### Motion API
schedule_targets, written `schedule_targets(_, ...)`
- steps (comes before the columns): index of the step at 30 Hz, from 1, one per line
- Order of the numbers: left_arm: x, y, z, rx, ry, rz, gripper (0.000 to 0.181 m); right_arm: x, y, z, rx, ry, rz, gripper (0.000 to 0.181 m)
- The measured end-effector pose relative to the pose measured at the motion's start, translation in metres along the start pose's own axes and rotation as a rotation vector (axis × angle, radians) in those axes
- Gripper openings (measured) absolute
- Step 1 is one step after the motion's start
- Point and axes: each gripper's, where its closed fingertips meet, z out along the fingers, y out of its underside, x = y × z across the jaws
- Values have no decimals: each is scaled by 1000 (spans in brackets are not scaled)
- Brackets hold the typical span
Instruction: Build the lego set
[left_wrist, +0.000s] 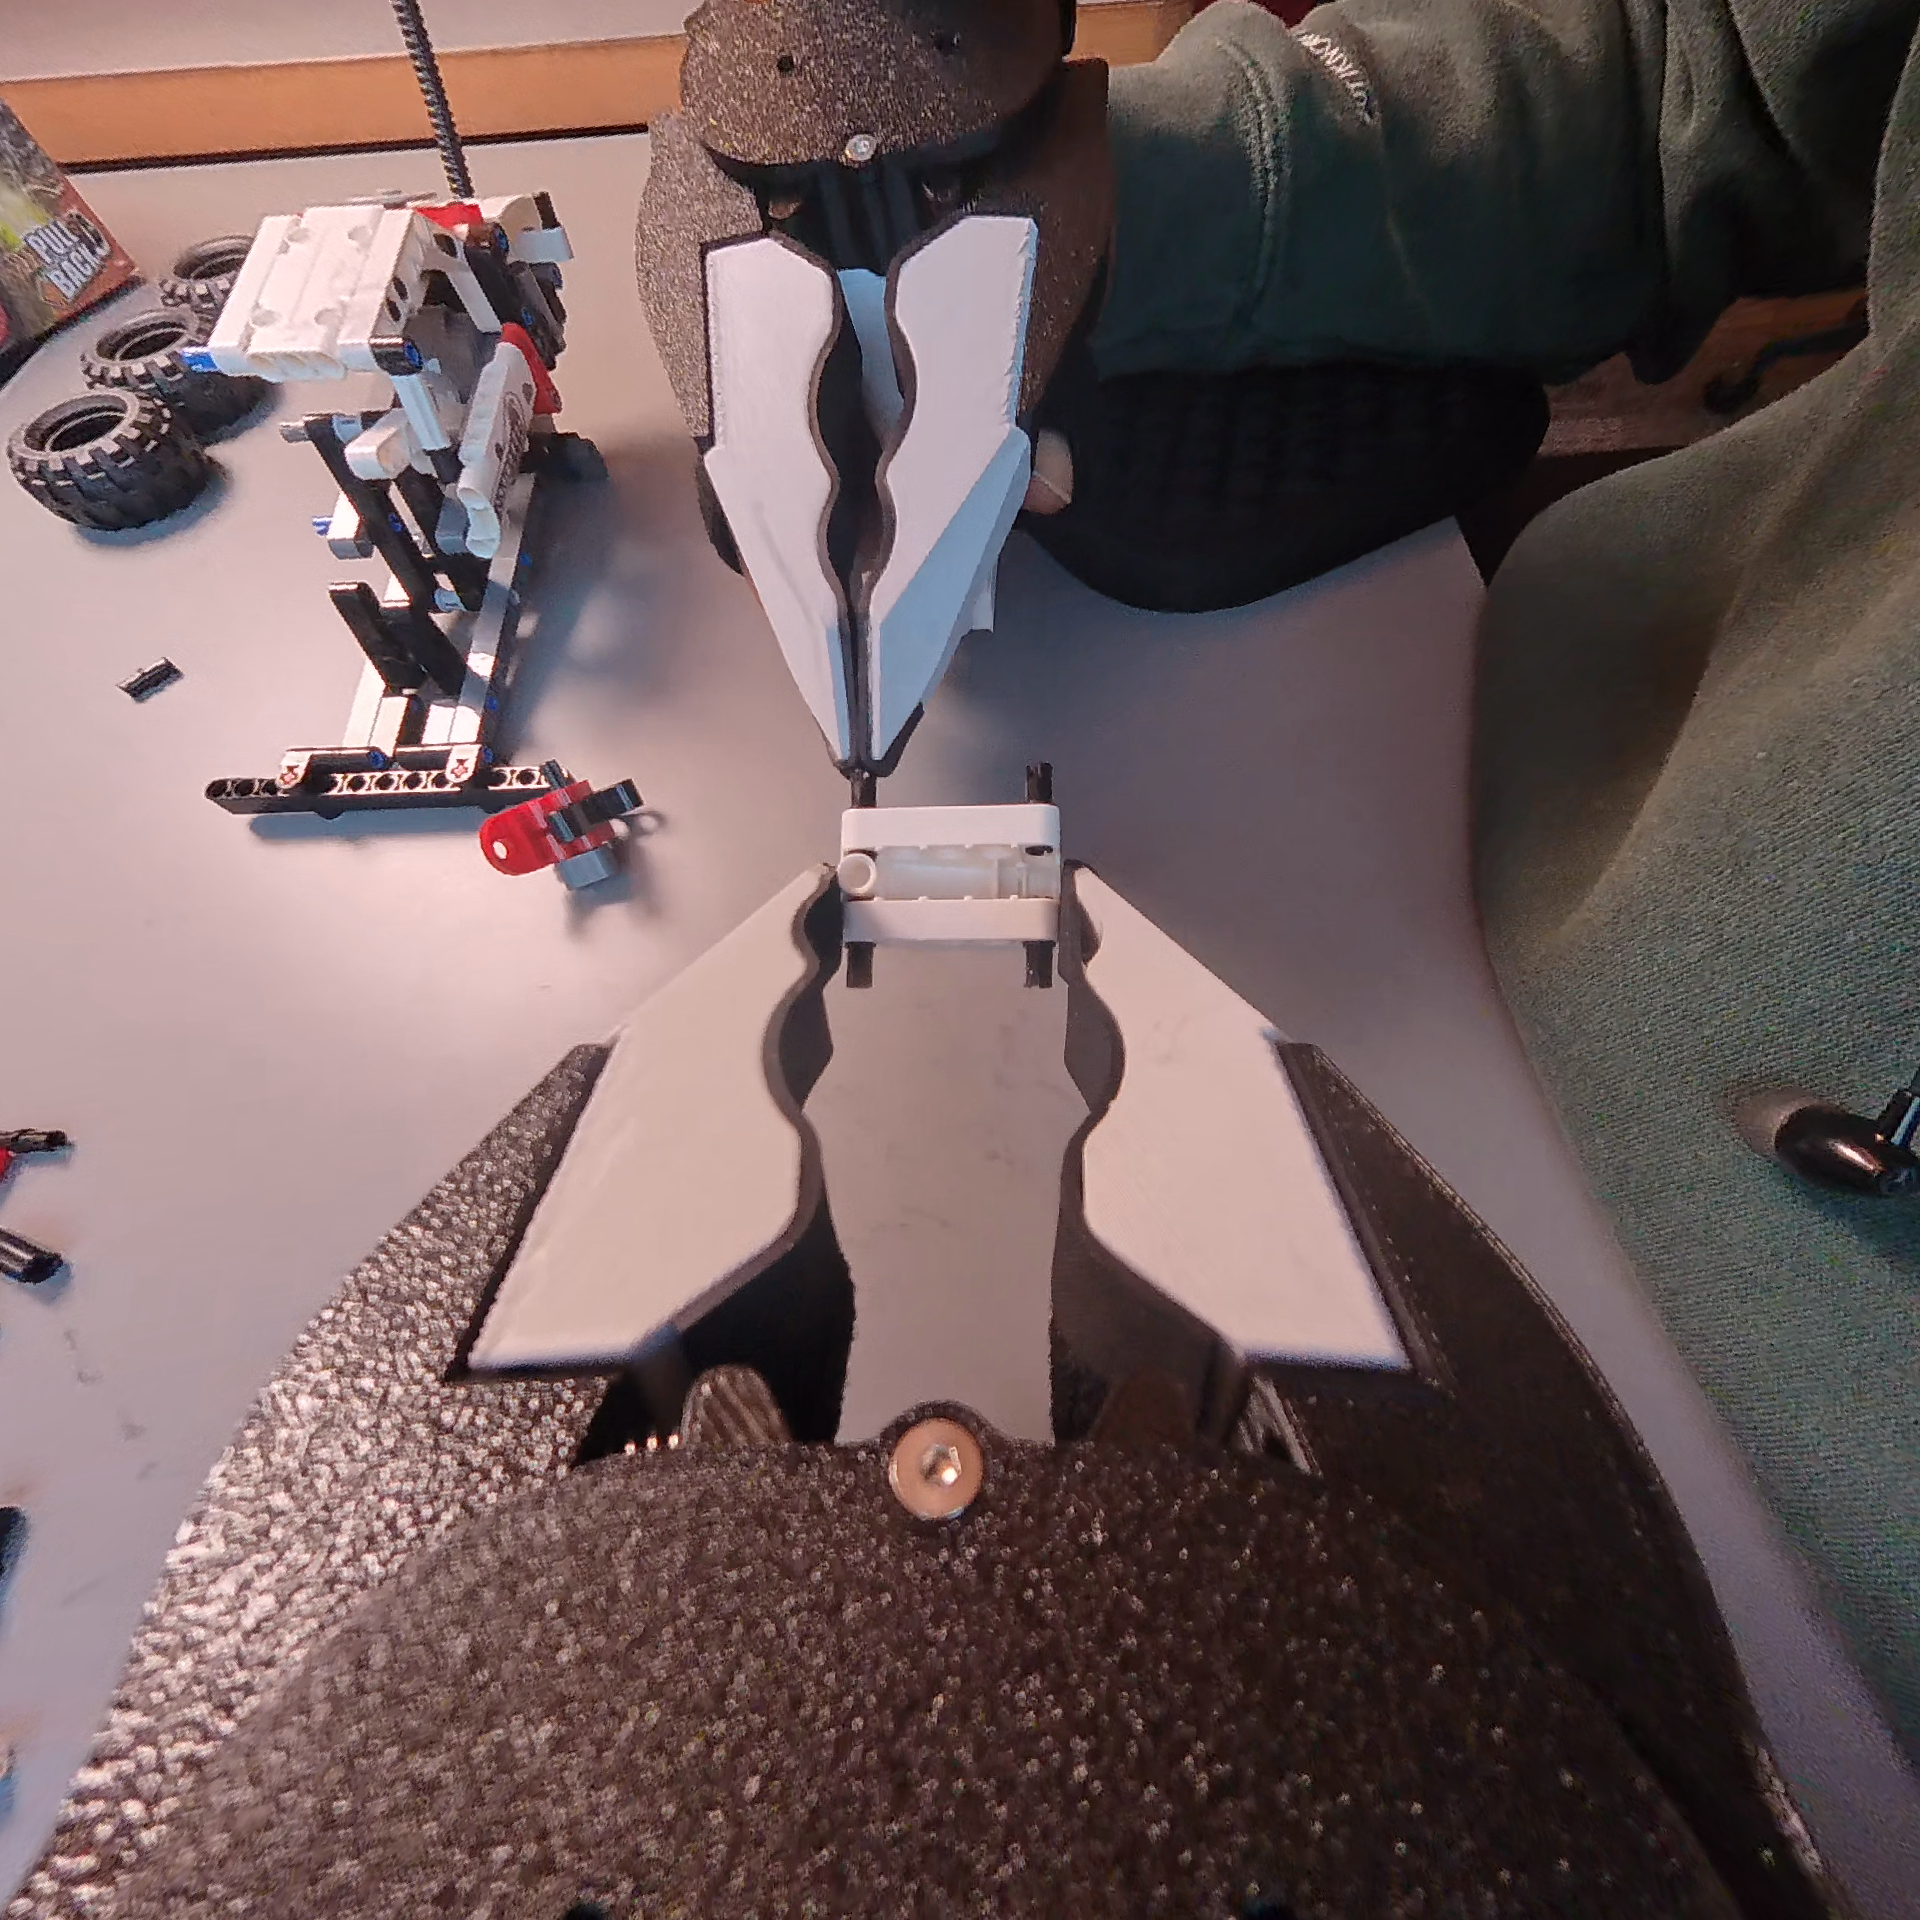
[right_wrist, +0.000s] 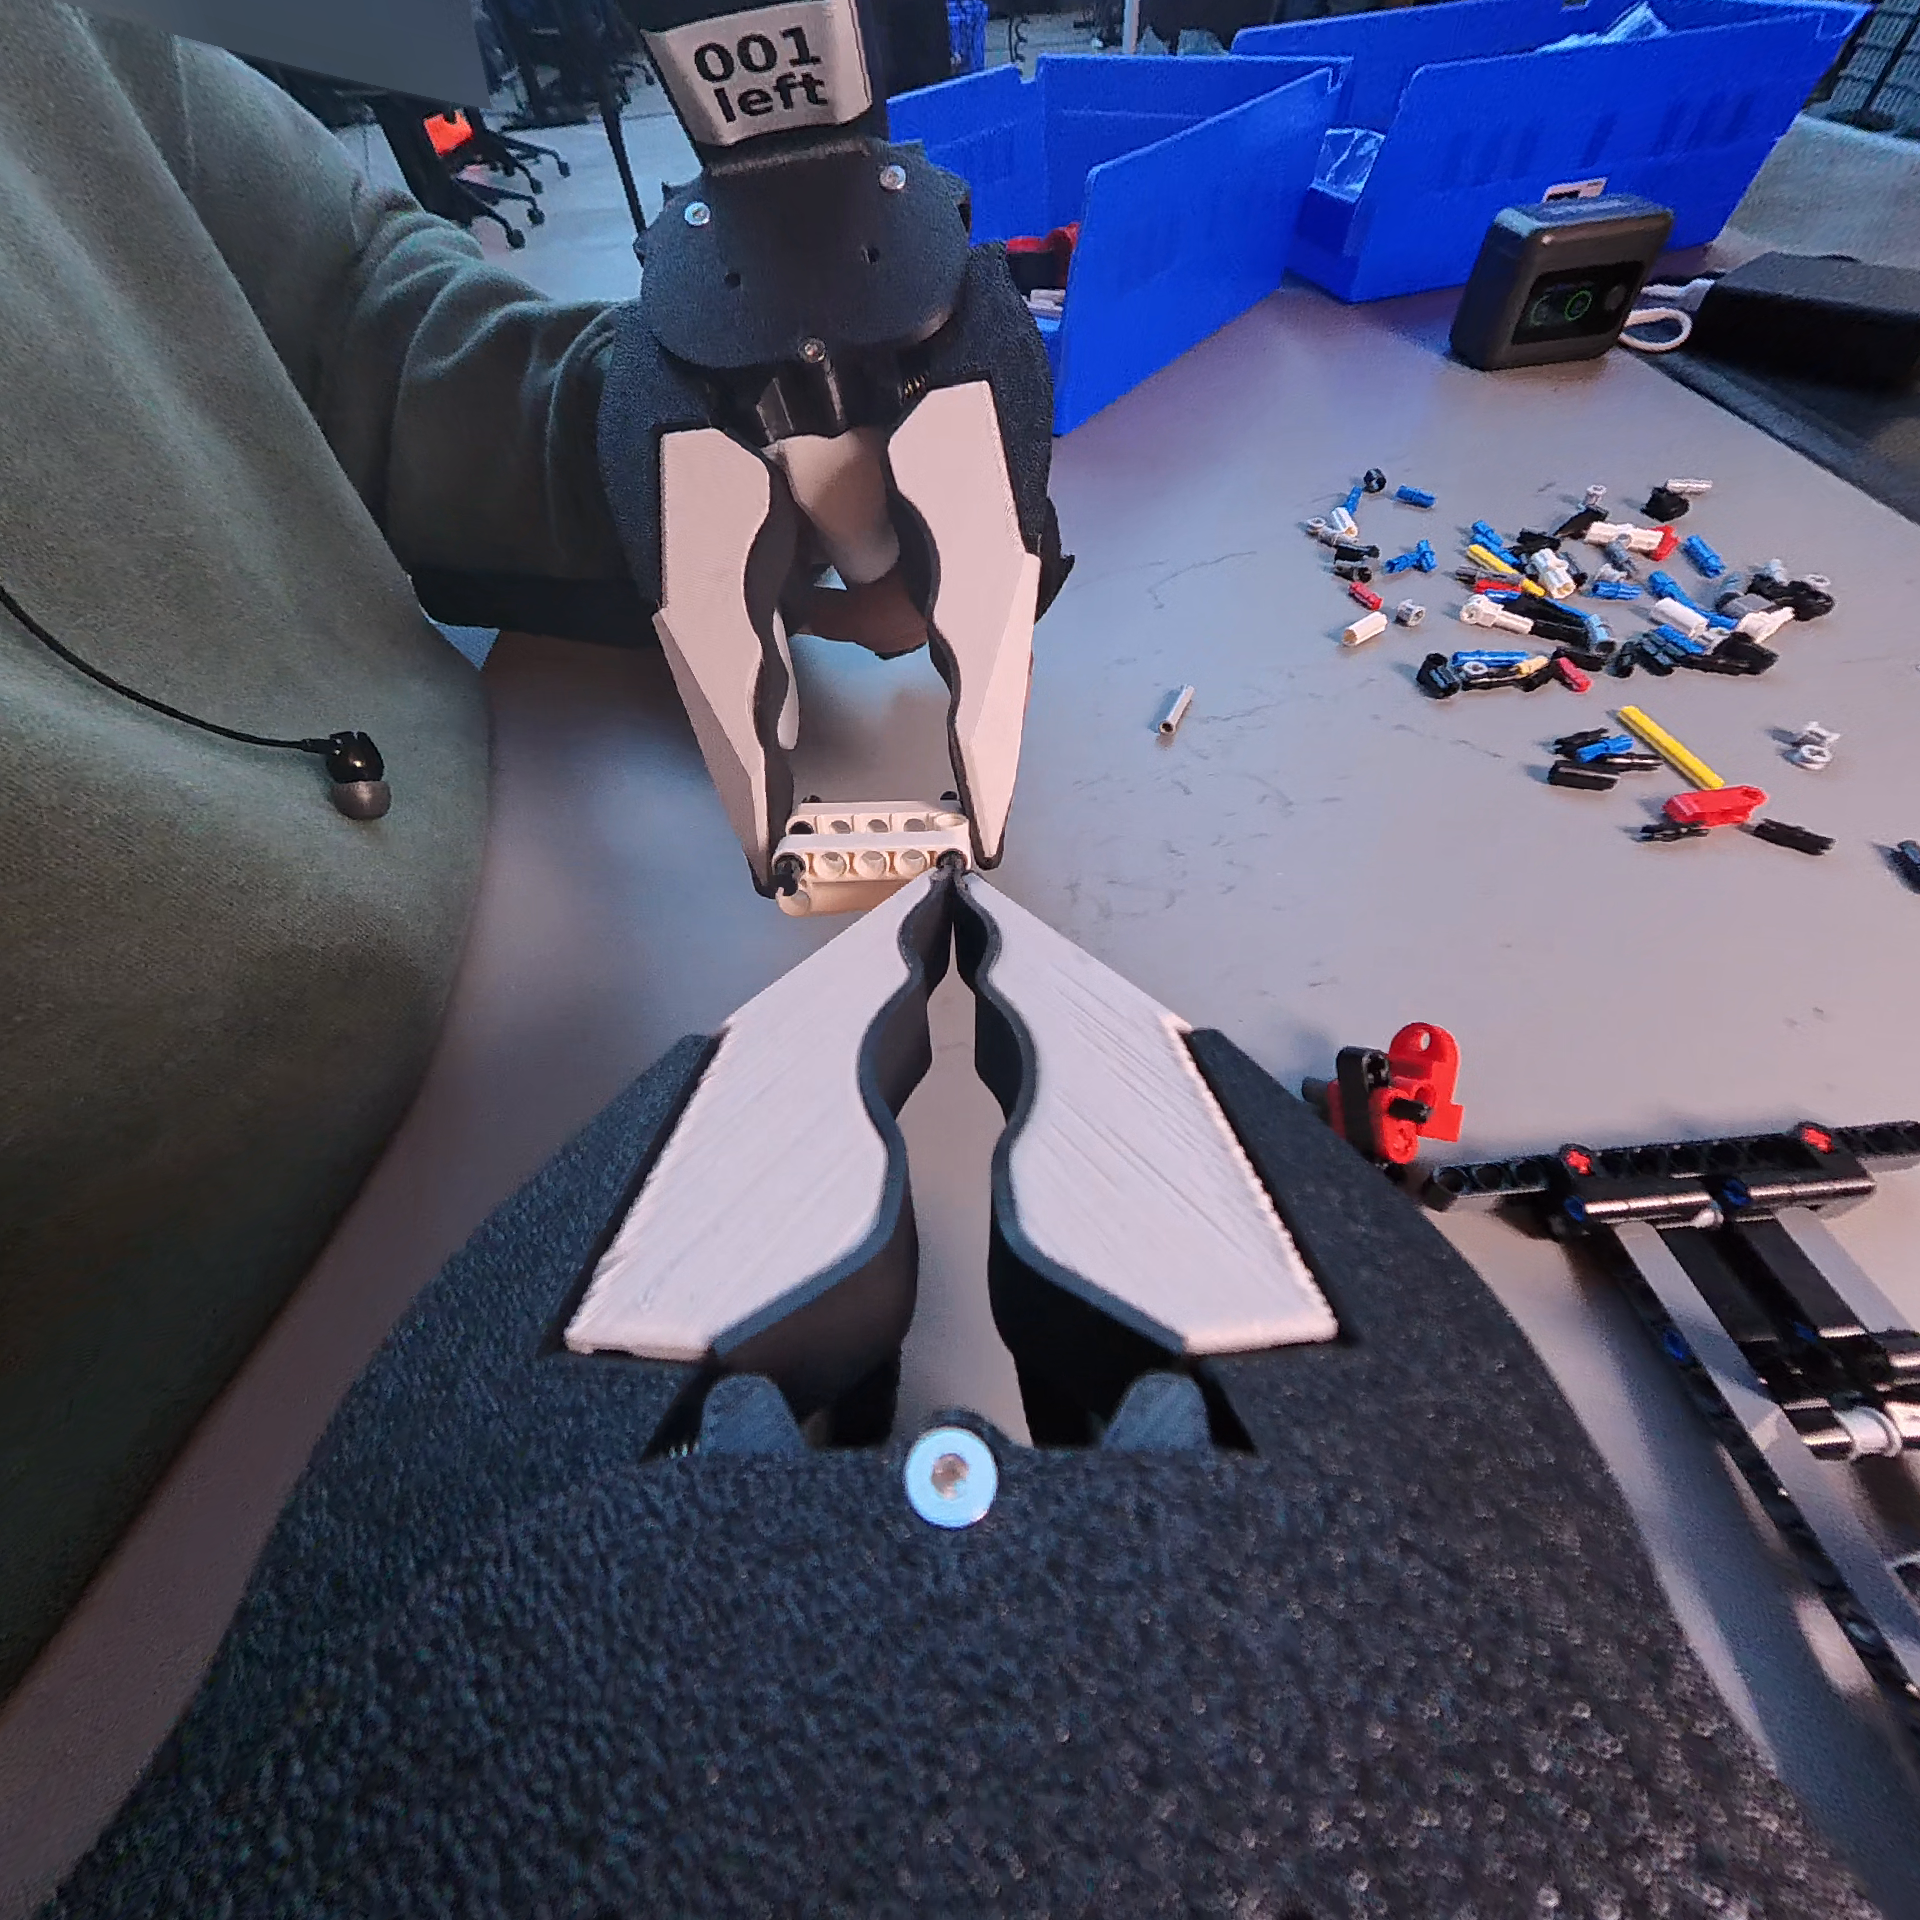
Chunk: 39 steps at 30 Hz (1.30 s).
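Grey table (right_wrist: 1351, 935), left gripper (left_wrist: 951, 904) clamping white lego piece (left_wrist: 951, 862); right gripper (right_wrist: 951, 878) pinching its black pin (left_wrist: 860, 784)

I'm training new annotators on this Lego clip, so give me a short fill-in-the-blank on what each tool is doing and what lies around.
1. The left tool grips a small assembly whose beams are ____ in colour.
2. The right tool is shut on a black ____ at one corner of that assembly.
3. In the left wrist view, three black ____ lie beside the partly built vehicle.
4. The bins behind the loose parts are ____.

Missing words: white; pin; tyres; blue
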Motion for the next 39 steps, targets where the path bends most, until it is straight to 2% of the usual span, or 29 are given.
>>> schedule_targets(11,1,6,0,-34,16,18,40,-1,9,5,-64,3,-29,0)
schedule_targets(13,3,-3,-3,17,31,15,38,-4,17,10,-127,-2,-51,0)
schedule_targets(14,9,-26,-8,138,57,15,0,-15,18,20,-148,-47,-79,0)
schedule_targets(15,8,-35,-7,138,39,42,0,-25,11,30,-128,-63,-131,0)
schedule_targets(17,-17,-21,-16,-33,-107,159,0,-4,19,23,-197,60,-191,0)
schedule_targets(20,-43,-10,-53,50,-168,-9,0,15,33,2,-223,125,-118,0)
schedule_targets(23,-57,-1,-64,90,-201,-100,0,16,27,8,-198,130,-116,0)
schedule_targets(25,-64,-2,-70,106,-235,-101,1,15,30,12,-221,125,-123,0)
schedule_targets(28,-82,-4,-86,140,-322,-126,18,20,26,9,-188,142,-89,0)
schedule_targets(30,-100,6,-99,134,-411,-179,39,23,23,6,-165,158,-79,0)
schedule_targets(33,-128,32,-120,96,-529,-300,58,24,22,4,-150,175,-81,1)
schedule_targets(37,-154,85,-143,-41,-665,-480,59,23,21,3,-143,182,-97,2)
schedule_targets(39,-159,103,-145,-90,-698,-549,58,23,21,2,-141,184,-101,2)
